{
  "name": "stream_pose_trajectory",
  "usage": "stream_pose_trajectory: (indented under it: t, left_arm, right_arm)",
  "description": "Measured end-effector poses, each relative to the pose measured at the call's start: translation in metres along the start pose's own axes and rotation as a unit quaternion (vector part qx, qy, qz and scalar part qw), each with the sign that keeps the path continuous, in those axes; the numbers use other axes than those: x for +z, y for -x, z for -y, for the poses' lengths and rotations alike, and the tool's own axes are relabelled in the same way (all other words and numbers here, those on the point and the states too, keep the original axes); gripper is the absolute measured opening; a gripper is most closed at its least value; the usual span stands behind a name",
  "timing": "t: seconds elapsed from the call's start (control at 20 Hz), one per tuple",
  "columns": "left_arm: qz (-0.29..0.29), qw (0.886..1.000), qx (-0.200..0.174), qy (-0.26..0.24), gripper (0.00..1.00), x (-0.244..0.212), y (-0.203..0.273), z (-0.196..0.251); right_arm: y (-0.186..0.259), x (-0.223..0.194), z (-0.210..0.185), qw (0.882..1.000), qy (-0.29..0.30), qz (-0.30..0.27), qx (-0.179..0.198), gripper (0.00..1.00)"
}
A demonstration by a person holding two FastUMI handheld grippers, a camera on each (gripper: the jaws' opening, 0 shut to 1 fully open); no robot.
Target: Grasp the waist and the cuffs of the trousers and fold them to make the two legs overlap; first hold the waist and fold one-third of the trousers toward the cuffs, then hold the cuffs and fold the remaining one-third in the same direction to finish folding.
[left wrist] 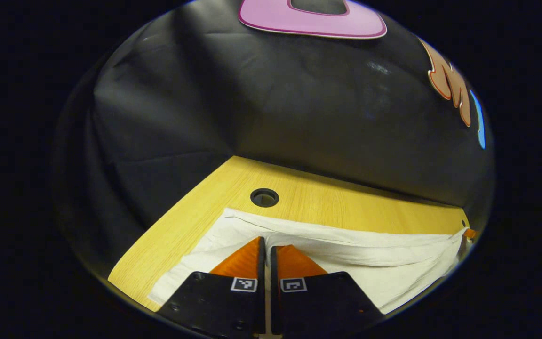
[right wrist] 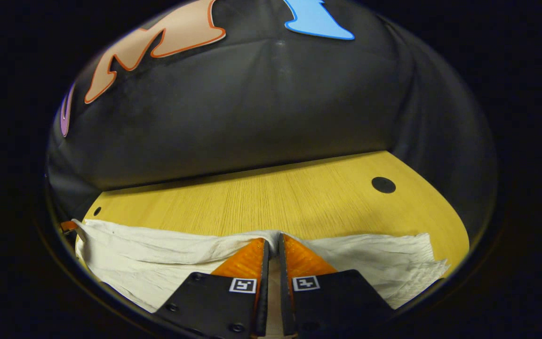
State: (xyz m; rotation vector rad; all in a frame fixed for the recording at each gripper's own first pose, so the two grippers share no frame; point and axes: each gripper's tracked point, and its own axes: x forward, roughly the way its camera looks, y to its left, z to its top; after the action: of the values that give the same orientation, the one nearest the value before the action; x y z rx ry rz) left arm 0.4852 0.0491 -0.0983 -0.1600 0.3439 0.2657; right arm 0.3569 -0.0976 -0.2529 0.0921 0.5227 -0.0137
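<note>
Surface: wooden surface (right wrist: 271,197) with a round hole (left wrist: 264,197), black cloth wall behind.
Trousers: white trousers (left wrist: 346,254) lie lengthwise, just on the near side of the hole.
Left gripper: left gripper (left wrist: 267,245) nearly closed; fabric pinch cannot be confirmed.
Right gripper: right gripper (right wrist: 273,245) closed on the trousers' far edge.
Progress: legs appear overlapped; both third-folds judged outstanding.

Both grippers (left wrist: 267,245) (right wrist: 273,242) have black screwed housings; each carries two square coded markers.
</note>
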Motion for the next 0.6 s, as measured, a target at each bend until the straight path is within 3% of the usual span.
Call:
stream_pose_trajectory:
  t: [0.05,0.15,0.25,0.3,0.35,0.45,0.5,0.6]
  left_arm:
    - [-0.005,1.0,0.0,0.006,0.07,-0.003,-0.003,0.003]
    - [-0.008,1.0,0.008,0.016,0.52,-0.004,0.001,0.003]
    - [-0.008,1.0,0.024,0.017,1.0,0.0,0.01,-0.001]
    - [-0.006,1.0,0.02,0.019,0.95,0.001,0.016,0.003]
    - [-0.004,1.0,0.016,0.021,0.96,0.004,0.019,0.005]
    - [0.007,1.0,0.016,0.015,0.96,0.012,0.029,0.009]
    - [0.011,1.0,0.015,0.009,0.96,0.014,0.034,0.012]
    - [0.013,1.0,0.009,0.006,0.96,0.015,0.048,0.022]
  right_arm:
    - [0.001,0.002,0.001,1.0,-0.004,-0.001,0.003,0.16]
    - [0.001,0.004,-0.002,1.0,-0.012,-0.003,0.015,0.29]
    - [0.009,0.009,0.004,1.0,-0.003,0.004,0.014,0.74]
    - [0.015,0.016,0.006,1.0,0.0,0.009,0.014,0.97]
    - [0.022,0.022,0.01,1.0,0.0,0.014,0.013,0.93]
    - [0.039,0.035,0.022,1.0,-0.008,0.028,0.008,0.97]
    - [0.047,0.043,0.032,0.999,-0.012,0.035,0.001,0.92]
    - [0.068,0.053,0.055,0.999,-0.023,0.046,-0.017,0.97]
